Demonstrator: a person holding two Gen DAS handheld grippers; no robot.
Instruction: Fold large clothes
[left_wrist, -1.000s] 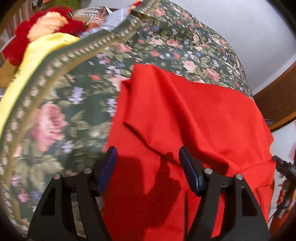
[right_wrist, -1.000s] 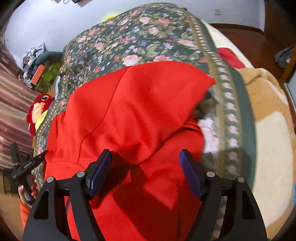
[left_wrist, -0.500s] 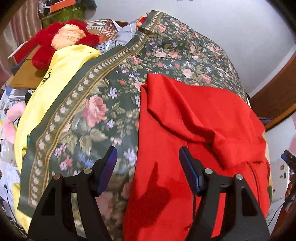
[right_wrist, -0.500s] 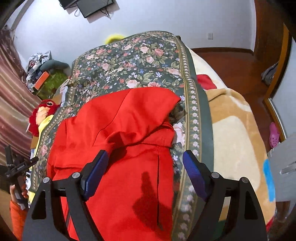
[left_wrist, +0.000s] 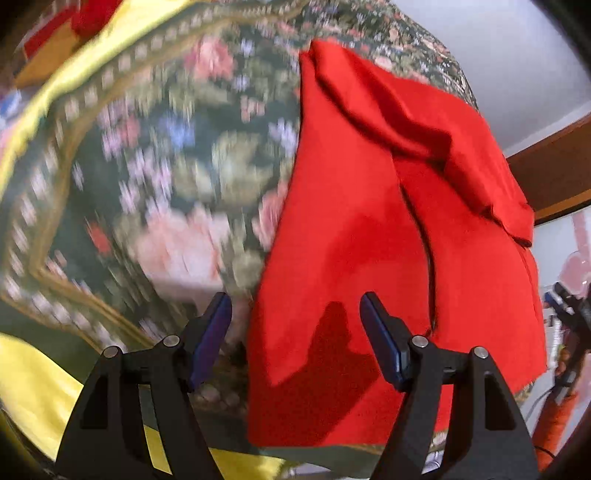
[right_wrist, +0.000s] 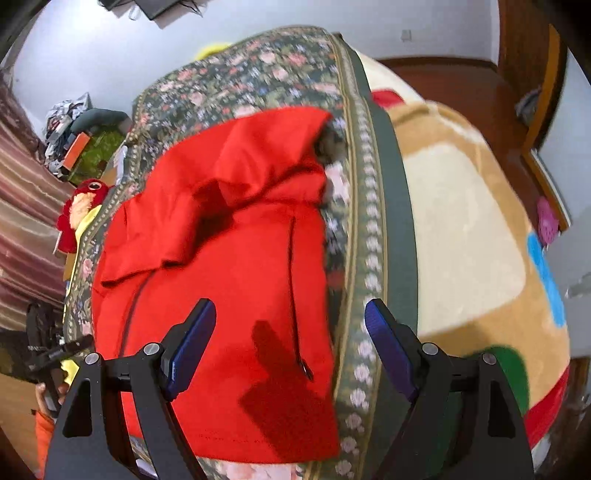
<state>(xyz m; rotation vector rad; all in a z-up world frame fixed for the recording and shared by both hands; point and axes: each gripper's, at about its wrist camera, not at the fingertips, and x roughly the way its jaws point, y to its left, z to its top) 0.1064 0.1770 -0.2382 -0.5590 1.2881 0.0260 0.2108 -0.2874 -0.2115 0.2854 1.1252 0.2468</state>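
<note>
A large red garment (left_wrist: 369, 236) lies on a green floral bedspread (left_wrist: 173, 155), its upper part folded down over its lower part. In the right wrist view the garment (right_wrist: 236, 266) shows a zip line and a straight hem near me. My left gripper (left_wrist: 295, 314) is open and empty, just above the garment's lower left edge. My right gripper (right_wrist: 290, 321) is open and empty, above the garment's lower right part. The left wrist view is blurred by motion.
The floral bedspread (right_wrist: 258, 70) covers the bed. A tan blanket (right_wrist: 454, 221) with coloured patches lies to the right. A yellow cloth (left_wrist: 33, 373) and a red plush toy (right_wrist: 79, 210) lie at the left. Clutter (right_wrist: 74, 125) sits by the far wall.
Both grippers have pulled back toward the garment's near hem and dropped lower. The folded-over top part has settled flat. Both grippers stayed open.
</note>
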